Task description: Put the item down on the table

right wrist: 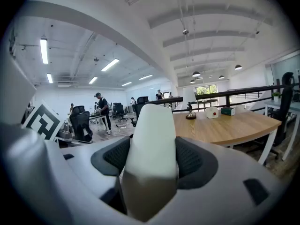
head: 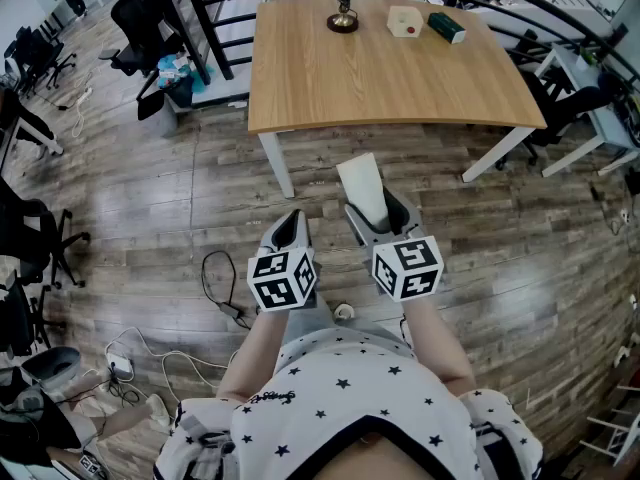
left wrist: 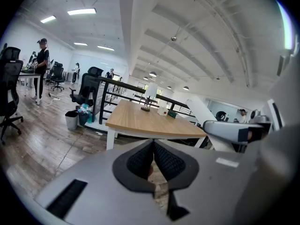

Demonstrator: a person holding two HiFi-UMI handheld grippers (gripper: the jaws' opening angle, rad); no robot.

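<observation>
A lamp with a dark round base [head: 342, 20], a small white box [head: 403, 21] and a dark green box [head: 446, 27] are sitting along the wooden tabletop's [head: 380, 83] far edge.

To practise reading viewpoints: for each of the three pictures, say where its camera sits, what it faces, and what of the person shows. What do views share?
Head view: on the head, facing steeply down at the light wooden table; starred shirt, forearms, left gripper, right gripper show.
Left gripper view: on that gripper, facing the table over shut jaws.
Right gripper view: on that gripper, facing the table past jaws clamping a white oblong block.
All share the table.
</observation>
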